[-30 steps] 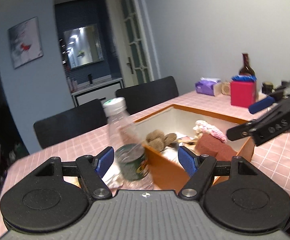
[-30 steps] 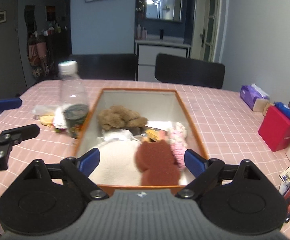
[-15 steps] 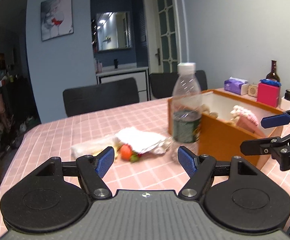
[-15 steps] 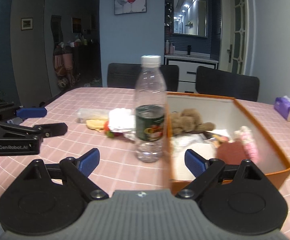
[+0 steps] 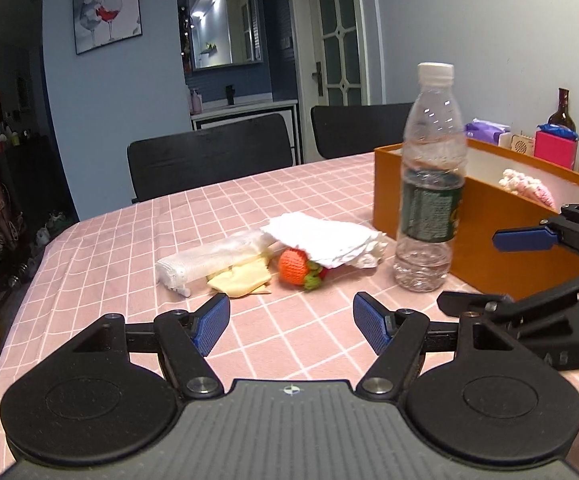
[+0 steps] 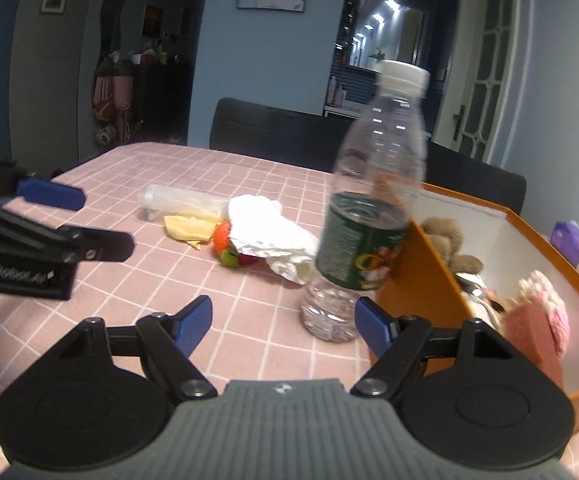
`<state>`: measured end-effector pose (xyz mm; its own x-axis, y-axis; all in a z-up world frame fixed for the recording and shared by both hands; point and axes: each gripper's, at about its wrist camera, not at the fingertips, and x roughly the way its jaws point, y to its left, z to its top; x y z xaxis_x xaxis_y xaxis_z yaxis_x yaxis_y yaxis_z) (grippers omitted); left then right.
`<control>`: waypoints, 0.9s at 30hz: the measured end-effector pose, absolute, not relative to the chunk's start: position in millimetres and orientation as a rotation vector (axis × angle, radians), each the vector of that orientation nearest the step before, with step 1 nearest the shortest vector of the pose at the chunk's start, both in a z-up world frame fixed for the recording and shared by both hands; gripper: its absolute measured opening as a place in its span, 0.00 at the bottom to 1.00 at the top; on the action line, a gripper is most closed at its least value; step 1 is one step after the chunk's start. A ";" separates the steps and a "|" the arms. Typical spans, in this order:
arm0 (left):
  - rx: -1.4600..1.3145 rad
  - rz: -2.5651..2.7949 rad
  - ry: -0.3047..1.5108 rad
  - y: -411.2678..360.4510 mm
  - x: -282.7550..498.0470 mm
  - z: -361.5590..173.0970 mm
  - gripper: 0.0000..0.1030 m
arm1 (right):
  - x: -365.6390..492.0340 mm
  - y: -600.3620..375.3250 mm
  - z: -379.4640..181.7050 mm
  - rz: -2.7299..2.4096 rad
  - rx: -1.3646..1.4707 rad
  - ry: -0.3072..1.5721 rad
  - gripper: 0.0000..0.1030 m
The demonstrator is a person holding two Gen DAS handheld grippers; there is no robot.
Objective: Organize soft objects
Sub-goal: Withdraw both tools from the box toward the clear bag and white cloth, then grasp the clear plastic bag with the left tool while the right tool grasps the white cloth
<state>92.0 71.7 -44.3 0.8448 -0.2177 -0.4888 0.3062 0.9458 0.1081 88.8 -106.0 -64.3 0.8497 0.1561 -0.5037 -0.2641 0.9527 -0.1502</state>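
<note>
A knitted red strawberry [image 5: 296, 266] [image 6: 222, 237] lies on the pink checked tablecloth, half under a crumpled white cloth [image 5: 323, 239] [image 6: 269, 236]. A rolled white cloth [image 5: 209, 258] [image 6: 183, 202] and a yellow piece [image 5: 239, 279] [image 6: 187, 228] lie beside it. An orange box [image 5: 501, 236] [image 6: 421, 276] holds a brown plush [image 6: 447, 238] and a pink knitted toy [image 5: 527, 188] [image 6: 539, 320]. My left gripper [image 5: 289, 328] is open and empty, short of the strawberry. My right gripper [image 6: 283, 326] is open and empty near the bottle.
A clear plastic bottle [image 5: 431, 184] [image 6: 369, 216] stands upright against the box's left wall. Two black chairs [image 5: 209, 160] stand behind the table. A pink box [image 5: 555, 148], a purple tissue pack [image 5: 485, 130] and a dark glass bottle [image 5: 563, 110] sit at the far right.
Both grippers swung left from the box towards the loose pile, and now sit lower and closer to the table. Both stay open. Nothing on the table moved.
</note>
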 end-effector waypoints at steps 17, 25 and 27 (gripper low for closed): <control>0.302 -0.245 0.572 101.3 190.5 -52.7 0.77 | 197.4 -29.9 -88.5 0.301 -0.475 0.449 0.66; 0.359 -0.282 0.649 117.6 248.5 -59.8 0.79 | 252.4 -20.9 -81.2 0.228 -0.416 0.504 0.66; 0.335 -0.283 0.672 122.0 260.2 -65.5 0.79 | 267.0 -20.3 -83.2 0.208 -0.402 0.535 0.66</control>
<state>260.2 122.0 -65.5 0.7483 -0.1467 -0.6469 0.3599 0.9090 0.2102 267.0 -20.3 -83.2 0.8421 0.0878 -0.5321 -0.2943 0.9016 -0.3170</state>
